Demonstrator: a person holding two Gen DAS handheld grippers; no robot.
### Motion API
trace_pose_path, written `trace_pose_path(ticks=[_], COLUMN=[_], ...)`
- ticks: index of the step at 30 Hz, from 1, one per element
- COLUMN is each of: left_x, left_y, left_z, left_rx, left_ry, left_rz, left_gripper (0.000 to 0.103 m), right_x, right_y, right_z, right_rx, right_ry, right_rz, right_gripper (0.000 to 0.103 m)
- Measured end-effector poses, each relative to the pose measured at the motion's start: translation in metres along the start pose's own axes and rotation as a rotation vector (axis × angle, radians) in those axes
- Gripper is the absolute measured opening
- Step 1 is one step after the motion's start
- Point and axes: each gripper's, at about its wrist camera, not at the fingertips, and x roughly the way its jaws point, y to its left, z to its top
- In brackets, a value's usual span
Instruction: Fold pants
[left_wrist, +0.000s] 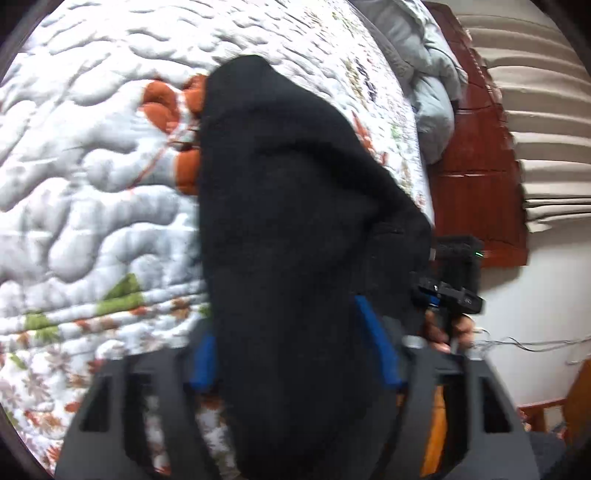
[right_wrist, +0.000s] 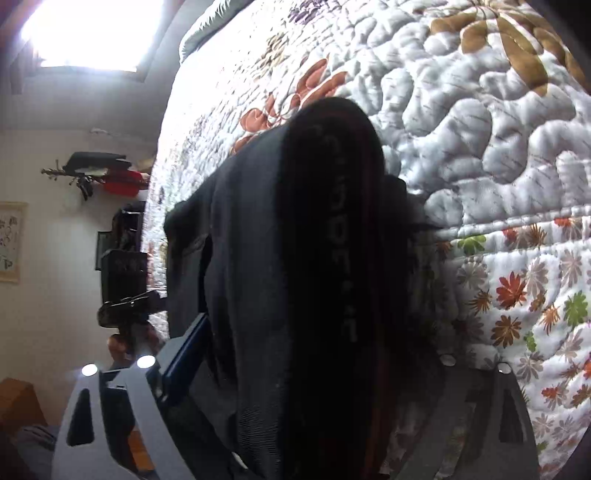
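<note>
1. Left wrist view: black pants (left_wrist: 295, 236) fill the middle and hang over my left gripper (left_wrist: 295, 354), bunched between the two blue fingers (left_wrist: 373, 339).
2. The cloth hides both pads. I cannot tell if the left gripper is clamped on the fabric or only has it draped through.
3. The pants sit over the flowered quilt (left_wrist: 92, 184) on the bed, upper end toward the orange flower. A grey pillow (left_wrist: 432, 92) and the wooden headboard (left_wrist: 472, 177) lie beyond.
4. My right gripper (left_wrist: 456, 280) shows at the pants' right edge, a hand (left_wrist: 447, 332) on its handle.
5. Right wrist view: the pants (right_wrist: 295, 277) drape over my right gripper (right_wrist: 295, 354), a band with pale lettering running up the middle.
6. Only the left blue finger (right_wrist: 184, 350) shows, just beside the cloth edge; the other is buried. Clamped or slack: cannot tell.
7. The quilt (right_wrist: 480, 147) is behind and to the right.
8. Handling, my read: soft, limp, light, no stiffness, so any unheld part sags and creases.
9. Best hold: pinch the firmer band edge at two spread points, one per gripper, and keep it taut.
10. Risk: thin knit slipping from a shallow pinch, so bite deep.
</note>
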Motion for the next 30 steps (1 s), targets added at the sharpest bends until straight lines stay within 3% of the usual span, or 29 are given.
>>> trace_pose_path(ticks=[1, 4, 12, 18, 23, 30], left_x=[-0.002, -0.007, -0.049, -0.124, -0.186, -0.241], left_y=[0.001, 0.000, -0.033, -0.036, -0.005, 0.082], left_z=[-0.001, -0.005, -0.003, 0.029, 0.073, 0.142], left_rx=[0.001, 0.002, 0.088, 0.107, 0.068, -0.083], left_ry=[-0.013, -0.044, -0.126, -0.224, -0.283, -0.298], left_rz=[0.006, 0.008, 0.020, 0.029, 0.064, 0.106], left_gripper=[0.045, 0.032, 0.027, 0.027, 0.027, 0.027], right_x=[-0.001, -0.009, -0.029, -0.026, 0.021, 0.114], right_y=[0.002, 0.015, 0.073, 0.135, 0.195, 0.251], right_z=[-0.002, -0.007, -0.010, 0.031, 0.096, 0.179], right_rx=[0.003, -0.017, -0.112, -0.197, -0.257, -0.283], right_ry=[0.000, -0.023, -0.102, -0.136, -0.121, -0.047], right_rz=[0.005, 0.003, -0.028, 0.006, 0.037, 0.057], right_gripper=[0.061, 0.039, 0.034, 0.034, 0.034, 0.034])
